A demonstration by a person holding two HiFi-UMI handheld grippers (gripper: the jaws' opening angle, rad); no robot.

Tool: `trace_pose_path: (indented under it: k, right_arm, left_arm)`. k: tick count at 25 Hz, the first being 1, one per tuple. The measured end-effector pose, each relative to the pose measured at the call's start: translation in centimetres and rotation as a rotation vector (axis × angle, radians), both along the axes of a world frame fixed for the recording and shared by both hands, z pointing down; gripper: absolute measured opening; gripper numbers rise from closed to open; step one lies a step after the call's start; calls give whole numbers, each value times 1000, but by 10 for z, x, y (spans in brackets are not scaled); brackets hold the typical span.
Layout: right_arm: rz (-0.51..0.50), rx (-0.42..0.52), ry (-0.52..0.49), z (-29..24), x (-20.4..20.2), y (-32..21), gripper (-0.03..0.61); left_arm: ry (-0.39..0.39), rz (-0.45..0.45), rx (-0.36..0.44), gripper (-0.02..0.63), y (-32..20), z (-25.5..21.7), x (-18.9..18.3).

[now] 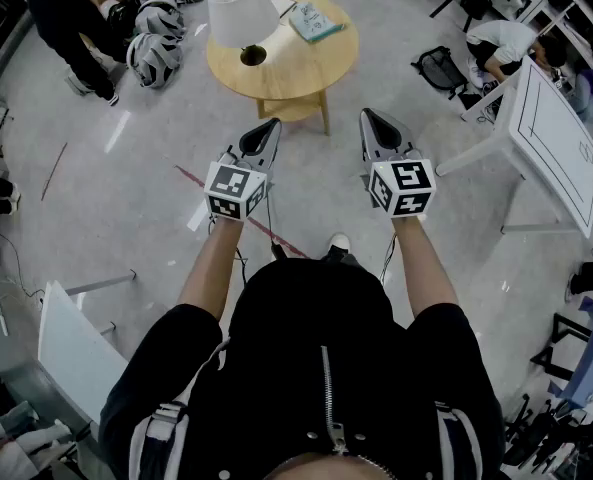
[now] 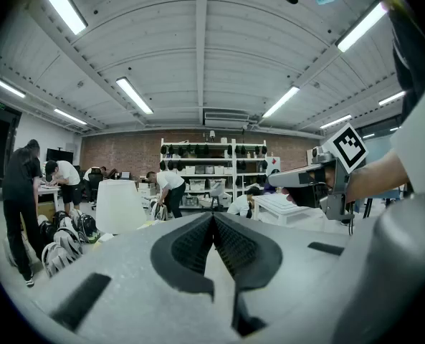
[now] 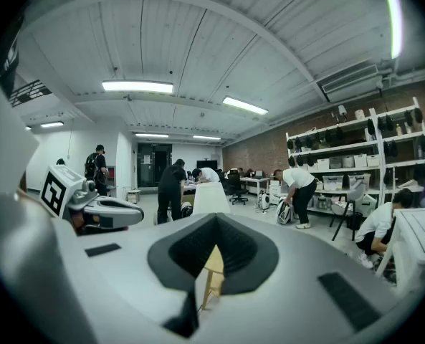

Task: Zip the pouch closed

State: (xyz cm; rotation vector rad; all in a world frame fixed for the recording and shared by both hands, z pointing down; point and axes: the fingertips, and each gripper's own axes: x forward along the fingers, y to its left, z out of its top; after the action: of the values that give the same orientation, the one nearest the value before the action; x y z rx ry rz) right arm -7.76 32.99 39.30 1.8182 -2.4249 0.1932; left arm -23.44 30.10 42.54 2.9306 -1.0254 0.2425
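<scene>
Tool L (image 1: 269, 126), tool R (image 1: 368, 118) both clenched, empty, apart, near round table (image 1: 333, 66) edge; floor (image 1: 146, 203) open alongside.

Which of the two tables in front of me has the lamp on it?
The round wooden table straight ahead: the white-shaded lamp stands near its left edge in the head view. The white rectangular table off to the right carries no lamp.

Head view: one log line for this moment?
left gripper: shut, empty | right gripper: shut, empty | round wooden table: ahead | pouch: not in view
</scene>
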Motion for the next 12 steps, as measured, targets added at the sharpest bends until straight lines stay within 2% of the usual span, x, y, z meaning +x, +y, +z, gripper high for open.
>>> trace_pose_path:
  k: [9, 12]
  right_arm:
    - [-60, 28, 38, -4, 47, -4, 3]
    - [-104, 25, 17, -1, 61, -1, 3]
  left_arm:
    - [7, -65, 0, 0, -3, -4, 48]
    - [-10, -104, 6, 0, -2, -5, 62]
